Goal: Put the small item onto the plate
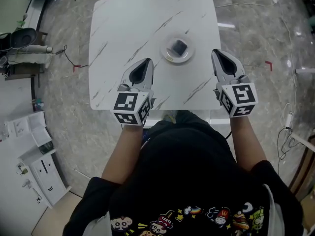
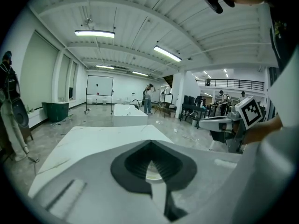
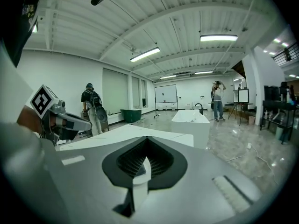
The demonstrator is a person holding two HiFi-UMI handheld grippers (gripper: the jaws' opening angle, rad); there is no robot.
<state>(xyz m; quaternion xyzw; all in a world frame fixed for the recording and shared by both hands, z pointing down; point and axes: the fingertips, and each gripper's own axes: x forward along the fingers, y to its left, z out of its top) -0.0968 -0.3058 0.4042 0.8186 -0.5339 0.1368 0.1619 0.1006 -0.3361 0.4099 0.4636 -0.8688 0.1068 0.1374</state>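
Observation:
A small dark square item [image 1: 178, 46] lies in the middle of a round white plate [image 1: 165, 55] on the white marble table [image 1: 133, 23]. My left gripper [image 1: 146, 62] hovers over the table's front part, to the left of the plate and nearer to me, shut and empty. My right gripper [image 1: 216, 53] is at the table's right edge, just right of the plate, also shut with nothing held. In the left gripper view the shut jaws [image 2: 150, 146] point over the table, with the right gripper [image 2: 229, 125] off to the side. The right gripper view shows its shut jaws [image 3: 145, 141] and the left gripper [image 3: 60, 120].
The table stands on a grey stone floor. White shelf units [image 1: 34, 156] and dark gear [image 1: 22, 37] lie at the left, cables [image 1: 288, 127] at the right. A white tub [image 3: 191, 118] and standing people [image 3: 93, 106] are far off in the hall.

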